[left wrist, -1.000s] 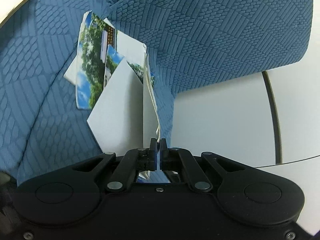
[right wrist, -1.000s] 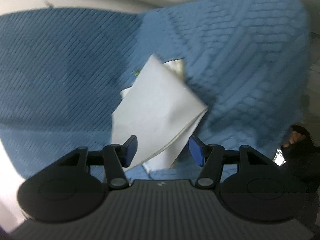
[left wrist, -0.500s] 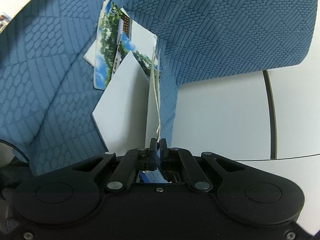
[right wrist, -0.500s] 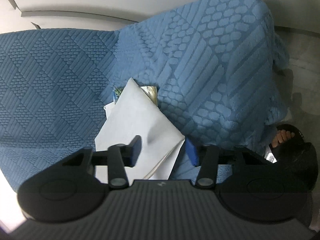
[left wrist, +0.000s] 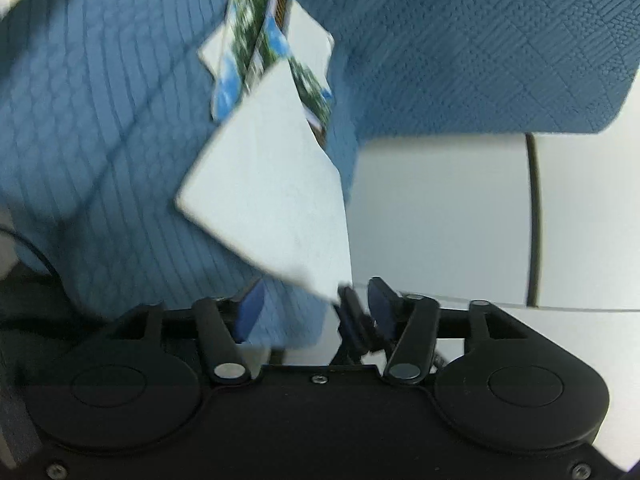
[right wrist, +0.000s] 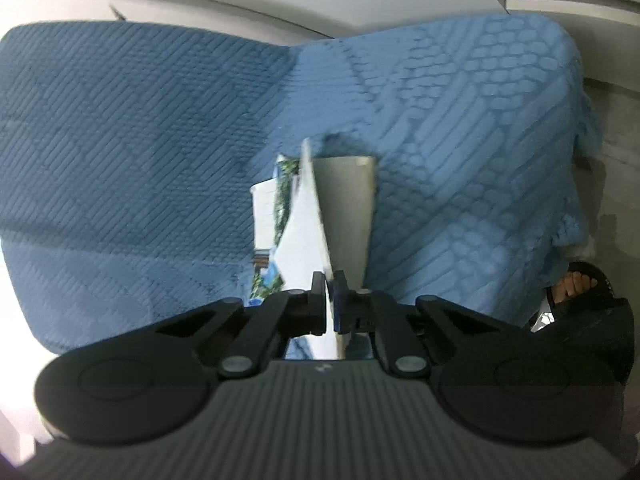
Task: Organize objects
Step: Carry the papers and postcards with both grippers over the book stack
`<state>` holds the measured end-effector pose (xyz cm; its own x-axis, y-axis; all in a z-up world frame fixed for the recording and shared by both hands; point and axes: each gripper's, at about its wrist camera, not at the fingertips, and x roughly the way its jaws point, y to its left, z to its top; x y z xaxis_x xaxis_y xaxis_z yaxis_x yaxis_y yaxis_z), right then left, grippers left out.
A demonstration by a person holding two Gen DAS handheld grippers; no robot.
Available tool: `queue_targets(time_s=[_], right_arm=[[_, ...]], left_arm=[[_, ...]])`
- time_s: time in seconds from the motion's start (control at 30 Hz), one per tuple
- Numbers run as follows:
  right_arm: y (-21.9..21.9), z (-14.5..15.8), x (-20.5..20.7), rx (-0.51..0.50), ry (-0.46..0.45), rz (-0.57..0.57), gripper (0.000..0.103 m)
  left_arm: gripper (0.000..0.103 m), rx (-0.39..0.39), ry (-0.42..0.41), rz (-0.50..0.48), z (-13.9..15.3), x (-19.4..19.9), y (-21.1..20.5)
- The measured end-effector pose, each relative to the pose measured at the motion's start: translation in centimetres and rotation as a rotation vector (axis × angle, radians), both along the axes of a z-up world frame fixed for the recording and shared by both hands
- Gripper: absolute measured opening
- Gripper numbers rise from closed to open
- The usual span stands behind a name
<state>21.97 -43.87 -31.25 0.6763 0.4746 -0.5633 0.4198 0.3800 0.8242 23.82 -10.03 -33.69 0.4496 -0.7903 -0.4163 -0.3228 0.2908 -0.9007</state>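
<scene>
The right gripper (right wrist: pixel 329 280) is closed on the lower edge of the cards (right wrist: pixel 308 220), a fanned stack of white and printed sheets held edge-on above the blue sofa (right wrist: pixel 140 140). The left gripper (left wrist: pixel 316 308) jaws are opening; the stack's bottom corner (left wrist: pixel 276 200) sits between them, unclamped.

The black left gripper (left wrist: pixel 314 312) is opening its blue-padded jaws; the black right gripper (right wrist: pixel 329 300) is clamped shut.
</scene>
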Motion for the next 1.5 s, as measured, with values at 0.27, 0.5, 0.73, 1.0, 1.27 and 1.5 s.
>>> queue_targets(time_s=[0.27,0.5,0.73,1.0,1.27,1.5], right_arm=[[3.0,3.5,-2.1,-0.044,-0.033,0.009,0.004],[3.9,4.9,-4.4,-0.058,-0.013,-0.02,0.004],[3.6,6.1,-6.0,-0.061,-0.016,-0.028,0.005],[3.1,6.2,-6.5,-0.243,0.003,-0.029,0.005],[1.8,6.1,-7.3,-0.227,0.016,-0.02,0.005],[2.3,9.1,-6.6,-0.213,-0.033,0.032,0.005]], left_arm=[[0.064,-0.166,0.017,0.043,-1.4,-1.3,-0.2],[0.055,-0.206,0.052,0.113,-2.4,-1.5,1.0],[0.022,-0.152,0.114,0.112,-4.0,-1.6,1.8],[0.003,-0.033,0.084,0.081,-2.5,-1.6,1.4],[0.004,0.088,0.009,0.038,1.7,-2.7,1.7],[0.006,0.177,-0.046,0.021,6.2,-3.7,2.4]])
